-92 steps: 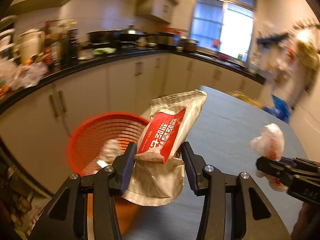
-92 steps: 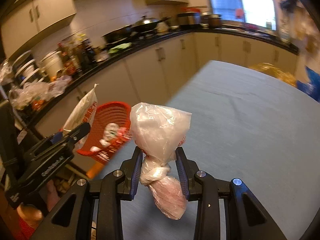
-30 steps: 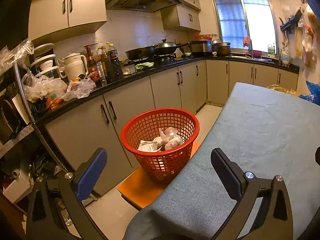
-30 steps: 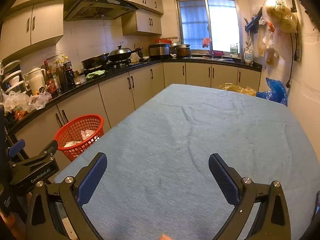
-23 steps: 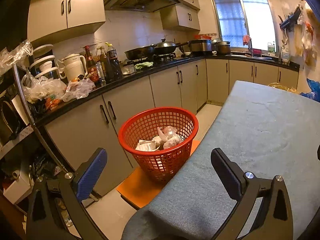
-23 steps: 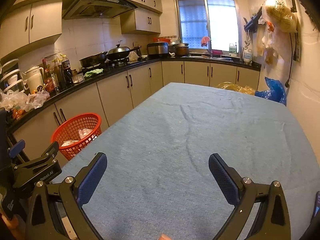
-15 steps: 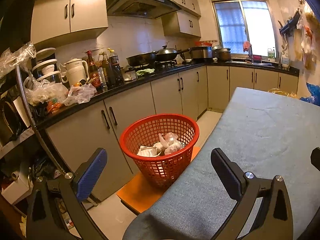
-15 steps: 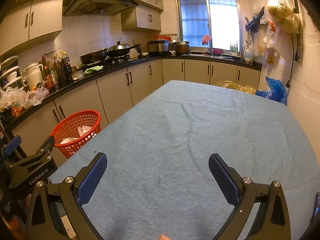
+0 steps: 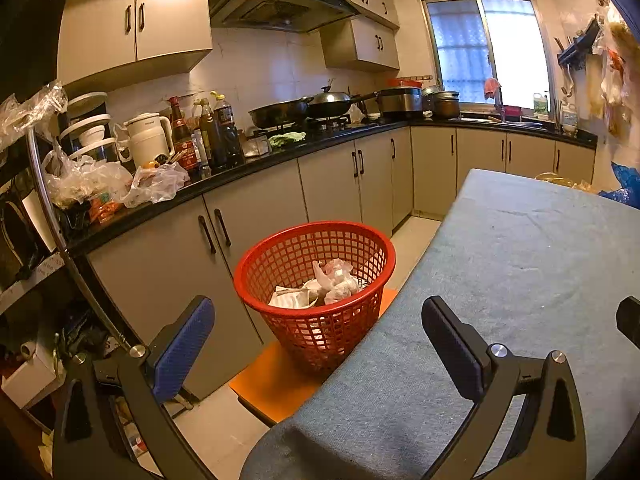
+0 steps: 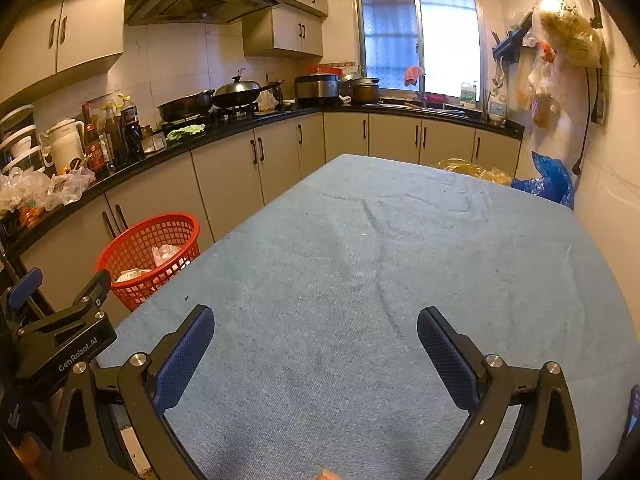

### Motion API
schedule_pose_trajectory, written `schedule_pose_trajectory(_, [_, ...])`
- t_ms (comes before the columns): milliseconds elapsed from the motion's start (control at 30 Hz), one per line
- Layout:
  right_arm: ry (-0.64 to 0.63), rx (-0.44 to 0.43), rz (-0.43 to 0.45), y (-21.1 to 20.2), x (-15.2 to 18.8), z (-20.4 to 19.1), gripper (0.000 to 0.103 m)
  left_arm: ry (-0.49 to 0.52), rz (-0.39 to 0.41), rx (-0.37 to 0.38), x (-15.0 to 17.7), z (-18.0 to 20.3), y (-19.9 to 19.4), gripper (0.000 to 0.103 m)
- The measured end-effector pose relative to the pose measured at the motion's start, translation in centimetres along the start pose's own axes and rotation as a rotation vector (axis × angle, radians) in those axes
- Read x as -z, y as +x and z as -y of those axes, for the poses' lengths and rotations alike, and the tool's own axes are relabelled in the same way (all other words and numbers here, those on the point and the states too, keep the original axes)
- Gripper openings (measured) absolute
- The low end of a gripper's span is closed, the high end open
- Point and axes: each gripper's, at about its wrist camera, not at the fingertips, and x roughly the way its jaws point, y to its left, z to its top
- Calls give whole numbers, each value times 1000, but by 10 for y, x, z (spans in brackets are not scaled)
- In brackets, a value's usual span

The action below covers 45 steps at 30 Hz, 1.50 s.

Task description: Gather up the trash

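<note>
- Left wrist view: the left gripper (image 9: 318, 334) hangs over the near left corner of the table (image 9: 520, 264), its two fingers spread wide with nothing between them; about three seconds back those fingers pinched a red-and-silver snack packet above the basket.
- That packet now lies inside the red mesh basket (image 9: 316, 284), next to the knotted clear plastic bag (image 9: 334, 280) that the other gripper had been carrying; the basket stands on an orange board (image 9: 276, 380) just off the table's left edge, in front of the cabinet doors (image 9: 256, 232).
- Right wrist view: the right gripper (image 10: 316, 346) is likewise released, fingers far apart, touching nothing, hovering above the near end of the blue cloth.
- Between one second ago and now both grippers have hardly shifted; the basket contents look the same.
- My reading: both pieces are delivered, and the cloth shows no loose trash from near edge to far edge, so collection looks finished or close to it.
- A yellowish bag (image 10: 472, 170) and a blue bag (image 10: 548, 184) sit beyond the far right corner; whether they count as trash I cannot tell.
</note>
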Motion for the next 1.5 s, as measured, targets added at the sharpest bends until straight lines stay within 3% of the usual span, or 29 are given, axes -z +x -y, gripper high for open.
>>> schedule_pose_trajectory(1133, [-12, 4, -29, 7, 5, -3, 103, 15, -7, 1, 1, -4, 7, 103])
schedule_pose_trajectory(1367, [35, 38, -26, 6, 3, 21, 103, 67, -7, 43, -6, 22, 9, 103])
schedule_pose_trajectory(1467, [87, 96, -41, 7, 3, 54, 103, 105, -28, 110, -12, 47, 10, 103])
schedule_pose_trajectory(1500, [99, 122, -46, 7, 4, 62, 103, 132, -42, 165, -15, 62, 10, 103])
